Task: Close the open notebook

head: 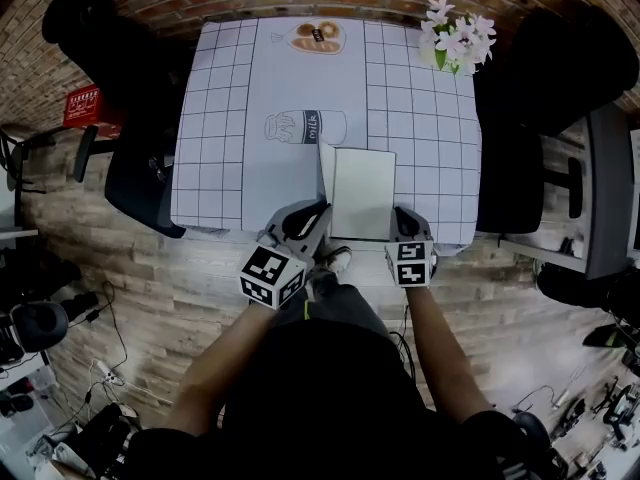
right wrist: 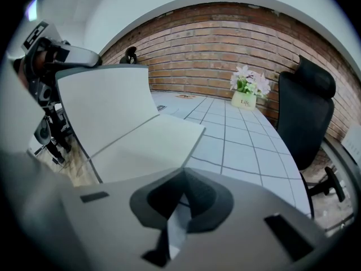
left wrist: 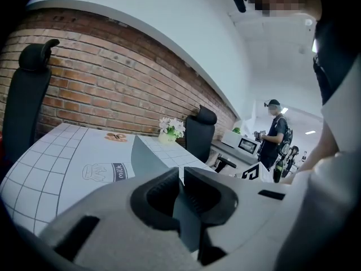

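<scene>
White and unmarked, the notebook lies at the near edge of the table, somewhat right of the middle, with its spine running away from the person. Its right half rests flat on the checked tablecloth. The left half is lifted steeply off the cloth, so the head view shows it only as a narrow sliver along the spine. In the right gripper view the notebook reads as two blank pale leaves meeting at a straight crease, the raised one leaning in over the flat one. In the left gripper view, only the lifted leaf of the notebook shows, a thin grey sheet rising toward the far side.

The left gripper is at the notebook's near left corner. Its jaws are pressed together on the lower edge of the raised leaf. The right gripper sits at the near right corner. Its jaws are drawn nearly together, with a thin pale strip pinched between them where the flat half's corner meets them.

A milk bottle drawing is printed on the cloth just beyond the notebook, and a pot of flowers stands at the far right corner.
</scene>
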`<state>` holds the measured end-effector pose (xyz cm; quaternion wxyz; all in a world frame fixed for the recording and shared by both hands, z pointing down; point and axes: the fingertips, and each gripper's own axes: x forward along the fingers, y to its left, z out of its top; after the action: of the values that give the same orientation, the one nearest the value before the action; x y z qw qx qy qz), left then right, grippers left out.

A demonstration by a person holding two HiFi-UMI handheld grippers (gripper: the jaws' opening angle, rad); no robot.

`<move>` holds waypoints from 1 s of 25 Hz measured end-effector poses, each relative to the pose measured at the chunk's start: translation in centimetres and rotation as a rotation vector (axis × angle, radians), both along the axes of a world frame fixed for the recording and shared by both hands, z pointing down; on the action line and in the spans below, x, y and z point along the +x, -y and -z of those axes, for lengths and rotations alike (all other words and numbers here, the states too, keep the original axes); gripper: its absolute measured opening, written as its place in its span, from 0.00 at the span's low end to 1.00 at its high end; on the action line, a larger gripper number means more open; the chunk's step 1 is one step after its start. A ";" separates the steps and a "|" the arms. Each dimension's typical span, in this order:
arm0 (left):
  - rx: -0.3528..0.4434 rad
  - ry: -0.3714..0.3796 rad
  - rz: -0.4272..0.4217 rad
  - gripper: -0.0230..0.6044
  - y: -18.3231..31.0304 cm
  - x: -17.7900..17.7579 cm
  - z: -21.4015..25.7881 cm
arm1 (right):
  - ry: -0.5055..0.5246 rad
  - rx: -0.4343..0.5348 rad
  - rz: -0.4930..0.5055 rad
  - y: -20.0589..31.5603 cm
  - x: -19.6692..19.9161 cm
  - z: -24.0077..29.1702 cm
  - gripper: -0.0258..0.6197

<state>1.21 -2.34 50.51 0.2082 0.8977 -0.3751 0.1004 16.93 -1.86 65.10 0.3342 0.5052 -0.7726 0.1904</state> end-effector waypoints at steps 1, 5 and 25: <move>0.013 0.010 -0.014 0.09 -0.1 0.4 0.1 | 0.001 -0.001 0.001 0.0 0.0 0.0 0.06; 0.061 0.056 -0.071 0.09 -0.5 2.2 0.4 | 0.016 0.000 -0.001 -0.1 0.0 0.0 0.06; -0.049 0.046 -0.324 0.13 -1.2 11.4 -3.1 | 0.023 0.005 -0.104 -1.4 3.9 0.5 0.06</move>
<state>12.56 -1.16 53.58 0.2023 0.9385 -0.2278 0.1622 20.86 -0.45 64.61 0.3138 0.5434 -0.7494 0.2114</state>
